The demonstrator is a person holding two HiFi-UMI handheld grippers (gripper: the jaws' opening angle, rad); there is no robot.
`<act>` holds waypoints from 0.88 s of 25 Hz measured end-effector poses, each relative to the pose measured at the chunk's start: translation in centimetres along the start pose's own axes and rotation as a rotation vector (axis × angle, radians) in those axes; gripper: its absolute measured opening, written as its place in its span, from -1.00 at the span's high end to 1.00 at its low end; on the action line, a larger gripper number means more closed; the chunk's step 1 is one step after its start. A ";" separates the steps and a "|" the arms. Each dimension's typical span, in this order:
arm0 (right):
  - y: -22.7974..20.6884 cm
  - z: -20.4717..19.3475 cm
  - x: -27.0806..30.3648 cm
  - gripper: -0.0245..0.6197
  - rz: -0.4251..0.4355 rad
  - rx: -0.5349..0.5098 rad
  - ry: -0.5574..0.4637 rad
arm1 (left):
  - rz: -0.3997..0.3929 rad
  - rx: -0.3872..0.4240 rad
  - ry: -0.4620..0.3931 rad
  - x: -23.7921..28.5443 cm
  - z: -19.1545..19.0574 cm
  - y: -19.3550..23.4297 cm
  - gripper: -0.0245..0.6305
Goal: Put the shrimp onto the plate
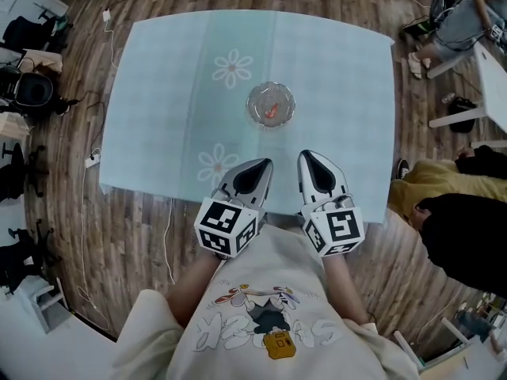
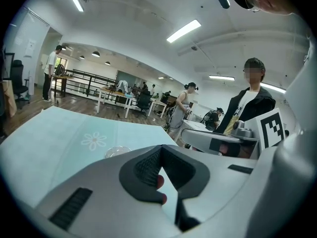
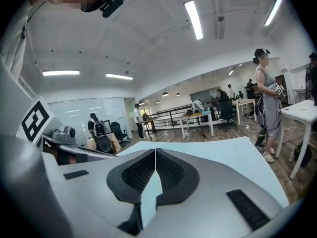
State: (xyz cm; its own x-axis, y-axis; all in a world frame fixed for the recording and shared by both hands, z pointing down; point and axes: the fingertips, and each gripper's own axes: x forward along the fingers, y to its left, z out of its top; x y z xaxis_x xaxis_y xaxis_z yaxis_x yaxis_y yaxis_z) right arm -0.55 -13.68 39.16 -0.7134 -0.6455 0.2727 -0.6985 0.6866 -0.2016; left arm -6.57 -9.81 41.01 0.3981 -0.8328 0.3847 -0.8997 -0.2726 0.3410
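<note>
A small orange shrimp (image 1: 271, 110) lies in a clear glass plate (image 1: 271, 105) near the middle of the light blue tablecloth (image 1: 166, 93). My left gripper (image 1: 265, 164) and right gripper (image 1: 306, 156) hover side by side over the table's near edge, short of the plate, both shut with nothing held. In the left gripper view the plate (image 2: 116, 151) shows just beyond the closed left gripper (image 2: 161, 148); two small red shapes sit in the gap below the pads, and I cannot tell what they are. The right gripper (image 3: 155, 150) points across bare cloth.
Daisy prints (image 1: 232, 68) mark the cloth. People sit or stand at the right (image 1: 455, 212), by a white table (image 1: 491, 77). Office chairs (image 1: 28, 93) and cables lie on the wood floor at the left.
</note>
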 end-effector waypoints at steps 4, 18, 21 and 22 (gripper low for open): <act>1.6 0.4 -1.1 0.85 0.022 -0.006 -0.028 | 0.009 0.025 -0.021 -1.4 -0.2 -0.5 0.90; 4.4 1.0 -3.8 0.85 0.087 -0.033 -0.031 | 0.012 -0.014 -0.041 -3.4 -1.3 -3.9 0.90; 4.0 0.7 -4.0 0.85 0.079 -0.021 -0.023 | 0.013 0.004 -0.047 -3.5 -0.8 -4.2 0.90; 3.9 0.7 -4.0 0.85 0.079 -0.019 -0.022 | 0.016 0.005 -0.050 -3.5 -0.7 -4.1 0.90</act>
State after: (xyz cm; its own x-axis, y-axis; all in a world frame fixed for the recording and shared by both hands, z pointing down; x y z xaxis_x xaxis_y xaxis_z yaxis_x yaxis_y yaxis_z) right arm -0.49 -8.68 36.60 -0.7675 -0.5961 0.2358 -0.6388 0.7419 -0.2039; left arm -4.13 -5.45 38.82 0.3739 -0.8601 0.3470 -0.9070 -0.2609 0.3307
